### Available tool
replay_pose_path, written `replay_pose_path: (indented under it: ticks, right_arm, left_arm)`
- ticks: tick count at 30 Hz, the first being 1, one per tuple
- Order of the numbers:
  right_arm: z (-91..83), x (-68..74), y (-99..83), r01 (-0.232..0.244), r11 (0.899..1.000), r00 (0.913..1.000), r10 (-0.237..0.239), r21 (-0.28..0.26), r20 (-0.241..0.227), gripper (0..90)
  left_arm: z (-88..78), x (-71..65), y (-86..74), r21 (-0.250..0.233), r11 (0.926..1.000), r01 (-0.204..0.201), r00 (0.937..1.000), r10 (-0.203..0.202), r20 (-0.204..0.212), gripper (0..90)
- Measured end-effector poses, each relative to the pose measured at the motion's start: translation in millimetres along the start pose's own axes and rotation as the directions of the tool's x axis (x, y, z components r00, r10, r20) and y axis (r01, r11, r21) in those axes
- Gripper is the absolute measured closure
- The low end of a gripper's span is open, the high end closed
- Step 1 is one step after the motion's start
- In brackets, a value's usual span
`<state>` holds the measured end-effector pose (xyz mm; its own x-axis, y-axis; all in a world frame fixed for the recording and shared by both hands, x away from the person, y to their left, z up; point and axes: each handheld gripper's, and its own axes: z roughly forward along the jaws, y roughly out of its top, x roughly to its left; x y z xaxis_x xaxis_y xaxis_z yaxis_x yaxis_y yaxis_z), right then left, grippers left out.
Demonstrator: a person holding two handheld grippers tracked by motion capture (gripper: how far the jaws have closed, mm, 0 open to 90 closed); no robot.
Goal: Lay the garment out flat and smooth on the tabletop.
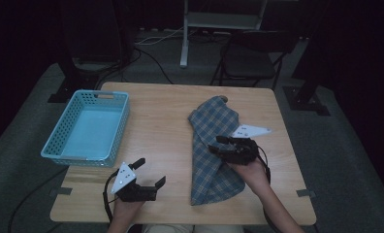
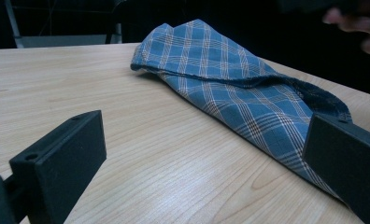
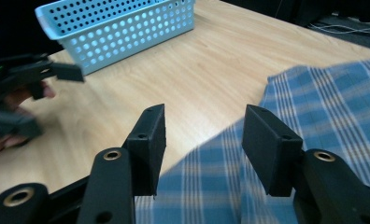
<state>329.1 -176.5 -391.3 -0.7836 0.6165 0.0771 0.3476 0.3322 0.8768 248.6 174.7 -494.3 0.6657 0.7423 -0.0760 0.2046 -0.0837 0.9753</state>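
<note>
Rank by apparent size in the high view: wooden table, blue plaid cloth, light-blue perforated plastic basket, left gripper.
1. Wooden table
2. Blue plaid cloth and light-blue perforated plastic basket: too alike in area to rank
3. Left gripper

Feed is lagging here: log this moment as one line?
left claw: open, empty | right claw: open above blue plaid cloth | light-blue perforated plastic basket: empty
</note>
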Motion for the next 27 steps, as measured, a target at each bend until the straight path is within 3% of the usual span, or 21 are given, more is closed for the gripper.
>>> replay_pose_path:
  ticks: [6, 13, 19, 27]
  right_arm:
    - [41.7, -12.1, 22.7, 0.011, 0.998, 0.9994, -0.013, 0.063, 0.032, 51.7]
    - [87.7, -27.6, 31.3, -0.01, 0.988, 0.9979, 0.0, 0.155, 0.065, 52.3]
    - [113.7, -39.2, 29.7, -0.028, 0.977, 0.9937, 0.005, 0.209, 0.112, 52.7]
    - [141.6, -46.0, 11.4, 0.005, 0.951, 0.9792, -0.068, 0.31, 0.191, 52.7]
  left_arm:
    - [0.0, -0.2, -0.1, 0.0, 1.0, 0.001, 1.0, -0.001, 0.003, 0.3]
    - [-0.4, -0.1, -0.2, -0.001, 1.0, 0.002, 1.0, -0.002, 0.006, 0.3]
    - [-0.5, 0.3, -0.2, 0.0, 1.0, 0.003, 0.9999, -0.003, 0.011, 0.3]
    - [-0.4, 0.2, -0.2, -0.002, 1.0, 0.004, 0.9999, -0.004, 0.013, 0.4]
